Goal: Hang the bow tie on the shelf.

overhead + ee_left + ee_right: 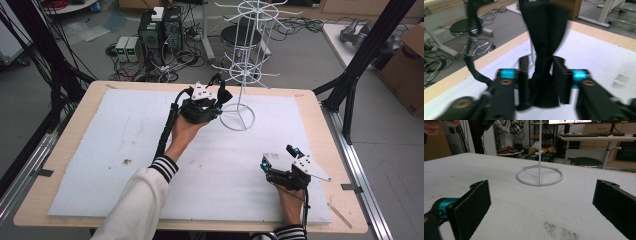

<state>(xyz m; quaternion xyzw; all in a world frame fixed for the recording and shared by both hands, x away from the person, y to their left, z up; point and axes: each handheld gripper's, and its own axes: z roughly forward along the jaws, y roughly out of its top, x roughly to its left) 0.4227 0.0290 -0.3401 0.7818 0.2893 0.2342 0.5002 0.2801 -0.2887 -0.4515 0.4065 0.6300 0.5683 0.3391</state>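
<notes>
From the high view, the left gripper sat just beside the white wire display rack at the far middle of the worktop, holding a black strap-like item whose long axis ran up toward the rack's lower hooks. The right gripper rested well apart, near the front.

In the left gripper view, the jaws were closed on that black item.

In the right gripper view, the jaws stood wide apart, empty, facing the rack's ring base.

High cam overhead; gripper cams low, fwd.
</notes>
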